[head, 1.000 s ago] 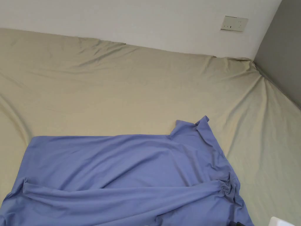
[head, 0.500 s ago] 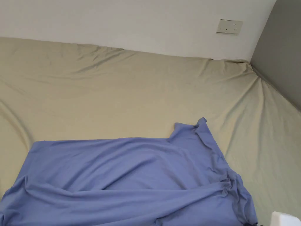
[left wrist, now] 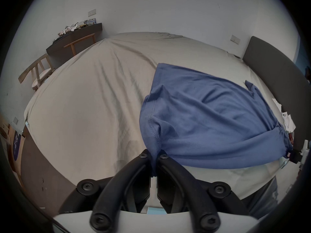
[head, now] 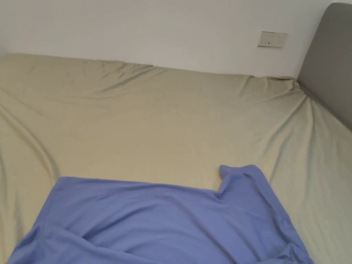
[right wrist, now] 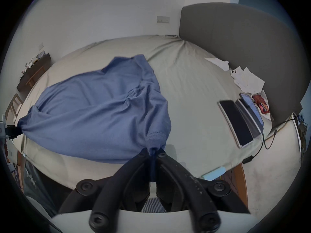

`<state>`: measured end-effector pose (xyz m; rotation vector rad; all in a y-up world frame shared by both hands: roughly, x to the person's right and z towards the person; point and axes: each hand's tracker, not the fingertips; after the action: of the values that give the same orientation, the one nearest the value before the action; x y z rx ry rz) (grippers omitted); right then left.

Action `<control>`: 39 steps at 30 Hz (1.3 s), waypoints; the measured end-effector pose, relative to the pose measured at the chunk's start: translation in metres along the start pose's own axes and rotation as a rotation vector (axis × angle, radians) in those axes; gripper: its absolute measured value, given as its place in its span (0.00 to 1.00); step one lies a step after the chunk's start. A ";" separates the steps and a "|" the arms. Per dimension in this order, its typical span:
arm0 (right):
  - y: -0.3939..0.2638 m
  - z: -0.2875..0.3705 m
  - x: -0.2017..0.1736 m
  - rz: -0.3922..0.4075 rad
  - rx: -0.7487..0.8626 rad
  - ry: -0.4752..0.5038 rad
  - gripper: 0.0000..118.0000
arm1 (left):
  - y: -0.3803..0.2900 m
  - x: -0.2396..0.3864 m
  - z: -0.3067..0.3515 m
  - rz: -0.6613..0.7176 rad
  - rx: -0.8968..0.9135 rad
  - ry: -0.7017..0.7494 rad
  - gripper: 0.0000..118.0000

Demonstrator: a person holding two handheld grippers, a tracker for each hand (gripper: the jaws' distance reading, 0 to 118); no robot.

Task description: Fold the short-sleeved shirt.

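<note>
Flanking the shirt — phones, papers by headboard.

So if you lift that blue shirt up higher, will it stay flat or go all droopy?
Probably droopy. The blue shirt already bunches into gathers where the left hand-held gripper and the right hand-held gripper pinch it, and it sags between them. It looks thin and light, so it should lift easily. Its far sleeve would likely drag across the bed sheet.
</note>
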<state>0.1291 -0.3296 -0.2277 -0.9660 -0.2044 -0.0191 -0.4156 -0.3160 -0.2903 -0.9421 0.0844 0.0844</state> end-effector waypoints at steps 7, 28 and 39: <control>0.001 -0.023 -0.011 0.058 -0.026 -0.097 0.33 | -0.014 -0.002 -0.008 0.006 -0.027 0.011 0.24; 0.071 0.043 -0.029 -0.145 0.205 -0.012 0.01 | 0.089 0.000 0.003 0.109 0.217 -0.089 0.00; 0.106 0.010 -0.049 -0.101 0.122 -0.019 0.01 | 0.226 0.008 -0.133 -0.028 0.180 -0.149 0.00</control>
<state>0.0909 -0.2645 -0.3177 -0.8336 -0.2688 -0.0890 -0.4372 -0.2908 -0.5505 -0.7547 -0.0579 0.1190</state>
